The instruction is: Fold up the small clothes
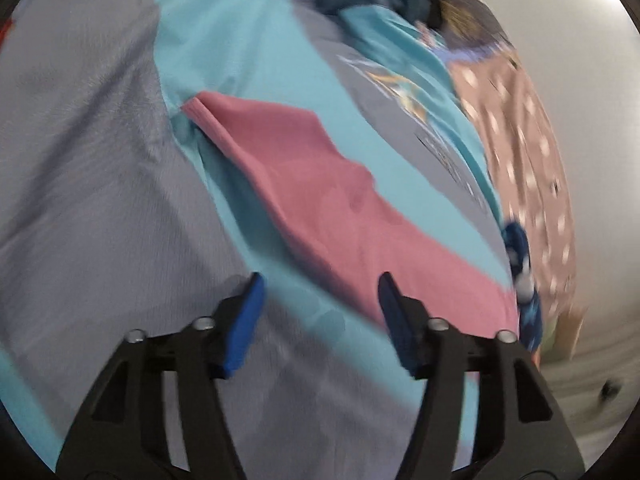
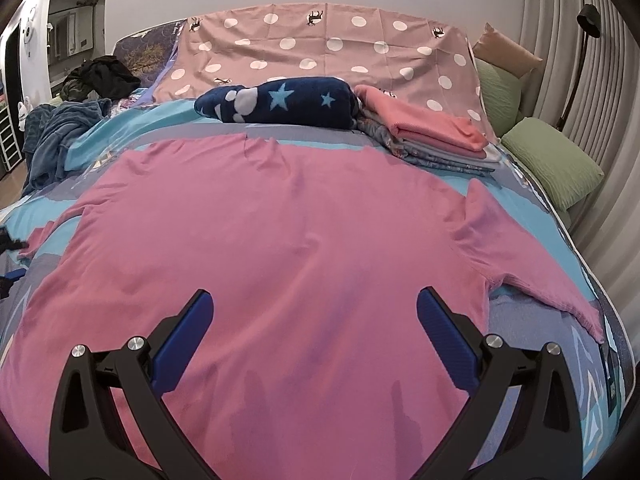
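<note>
A pink T-shirt lies spread flat on the bed cover, one sleeve pointing right. My right gripper is open and empty just above the shirt's near part. In the left wrist view, which is blurred, a sleeve of the pink T-shirt lies on the teal and grey bed cover. My left gripper is open and empty, hovering over the cover beside that sleeve's edge.
A stack of folded clothes with a pink one on top sits at the back right. A rolled navy star blanket lies behind the shirt. Green pillows line the right. A blue blanket and dark clothes lie left.
</note>
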Demonstrator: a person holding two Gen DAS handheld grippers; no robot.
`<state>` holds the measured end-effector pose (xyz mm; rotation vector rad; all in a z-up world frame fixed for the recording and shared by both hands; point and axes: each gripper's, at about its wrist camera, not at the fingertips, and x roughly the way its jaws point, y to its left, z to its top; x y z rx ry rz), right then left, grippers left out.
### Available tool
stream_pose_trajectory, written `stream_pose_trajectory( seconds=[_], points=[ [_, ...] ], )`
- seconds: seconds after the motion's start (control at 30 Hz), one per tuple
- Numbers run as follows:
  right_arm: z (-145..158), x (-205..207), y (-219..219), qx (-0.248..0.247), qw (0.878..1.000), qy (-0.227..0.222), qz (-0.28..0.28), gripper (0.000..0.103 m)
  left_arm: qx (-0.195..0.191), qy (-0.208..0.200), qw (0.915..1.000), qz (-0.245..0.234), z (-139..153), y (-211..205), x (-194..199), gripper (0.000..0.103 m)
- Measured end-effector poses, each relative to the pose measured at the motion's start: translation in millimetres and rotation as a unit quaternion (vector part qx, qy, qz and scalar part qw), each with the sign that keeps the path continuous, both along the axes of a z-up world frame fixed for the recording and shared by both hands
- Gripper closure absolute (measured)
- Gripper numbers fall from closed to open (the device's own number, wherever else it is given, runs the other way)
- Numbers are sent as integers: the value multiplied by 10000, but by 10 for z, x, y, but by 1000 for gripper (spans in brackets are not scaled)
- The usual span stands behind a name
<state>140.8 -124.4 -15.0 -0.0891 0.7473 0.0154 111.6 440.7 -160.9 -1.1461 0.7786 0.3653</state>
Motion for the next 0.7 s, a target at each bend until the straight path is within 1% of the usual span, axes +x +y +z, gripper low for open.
stream_pose_trajectory(
  seconds=[0.07,0.1,0.17,0.2,0.23,0.3,0.33,0.37,0.4,0.43,0.47,0.53,0.57,0.63,0.67,0.7],
  points=[
    [1,8,0,2,10000,0,-5,1,-99,151,9994,309,-129,177,118,41],
    [-1,18,-4,0,10000,2,-10,1,-130,185,9988,435,-164,226,168,44],
    [-1,35,-16,-9,10000,-2,-22,1,-179,123,9977,643,-192,335,217,57],
    [0,42,-19,-5,10000,-12,-30,1,-221,32,9971,734,-206,396,229,79],
    [5,43,-23,3,10000,-19,-38,1,-321,-118,9962,800,-219,467,242,98],
    [11,51,-46,32,10000,-38,-48,1,-358,-327,9942,960,-142,495,231,100],
    [11,51,-55,35,10000,-43,-53,1,-155,-514,9939,960,21,459,261,100],
    [8,57,-72,44,10000,-50,-63,1,20,-601,9942,886,147,400,299,100],
    [7,60,-82,65,9999,-55,-75,1,348,-774,9941,677,385,272,375,100],
    [9,62,-93,97,9999,-58,-89,1,581,-928,9930,445,578,138,429,100],
    [9,63,-119,152,9998,-66,-114,1,731,-1033,9917,247,724,18,500,100],
    [15,54,-158,233,9996,-81,-157,1,1187,-1396,9820,-462,1164,-460,703,100],
    [18,48,-181,268,9994,-92,-178,1,1395,-1563,9746,-797,1348,-718,800,100],
    [32,26,-244,312,9992,-134,-232,1,1742,-1824,9567,-1454,1614,-1253,915,100],
    [40,10,-292,326,9990,-163,-269,1,1903,-1933,9452,-1816,1716,-1551,973,100],
    [44,-5,-322,329,9988,-181,-300,1,2063,-2023,9315,-2211,1796,-1888,1029,100]
  ],
)
